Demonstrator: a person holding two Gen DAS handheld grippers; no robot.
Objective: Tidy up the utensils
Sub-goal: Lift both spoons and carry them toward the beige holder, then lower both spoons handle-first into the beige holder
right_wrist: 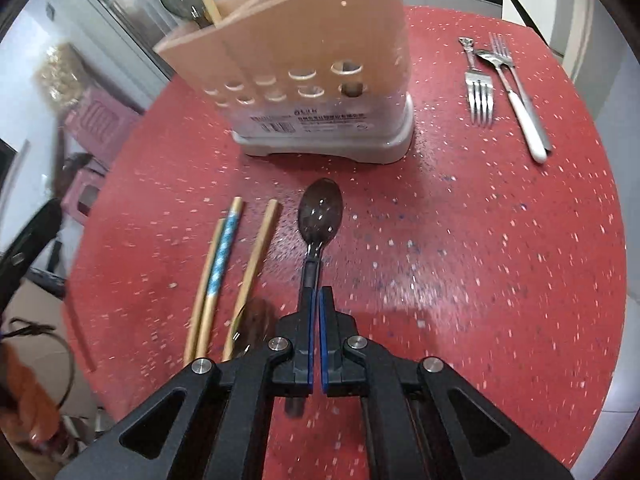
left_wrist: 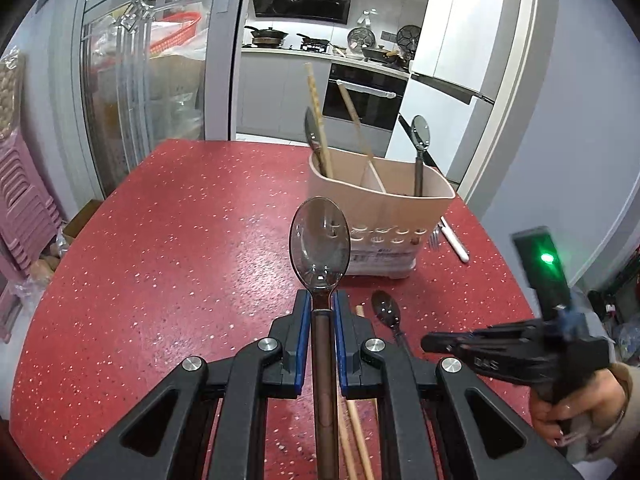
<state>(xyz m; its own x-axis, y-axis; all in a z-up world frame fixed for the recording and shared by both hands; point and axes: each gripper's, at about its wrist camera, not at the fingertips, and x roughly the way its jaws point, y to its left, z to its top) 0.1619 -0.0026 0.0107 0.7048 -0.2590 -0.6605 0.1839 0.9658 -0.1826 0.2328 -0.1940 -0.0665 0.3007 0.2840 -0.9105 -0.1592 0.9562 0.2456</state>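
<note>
My left gripper [left_wrist: 321, 300] is shut on the handle of a translucent brown spoon [left_wrist: 320, 236], which it holds above the red table, bowl pointing away. Beyond it stands a beige utensil holder [left_wrist: 380, 208] [right_wrist: 304, 36] with chopsticks and two spoons upright inside. A second dark spoon [right_wrist: 322, 212] [left_wrist: 386, 310] lies flat on the table. My right gripper [right_wrist: 316, 292] [left_wrist: 426, 344] is shut right over its handle, which runs under the left finger. I see nothing between the pads. Loose chopsticks [right_wrist: 224, 256] lie to the left of that spoon.
Two forks [right_wrist: 480, 96] and a white-handled spoon [right_wrist: 528, 132] lie on the red table [right_wrist: 480, 260] right of the holder. A blurred brown object [right_wrist: 256, 320] sits by the chopsticks. A hand [left_wrist: 576, 412] holds the right gripper. Pink stools and a glass door stand to the left.
</note>
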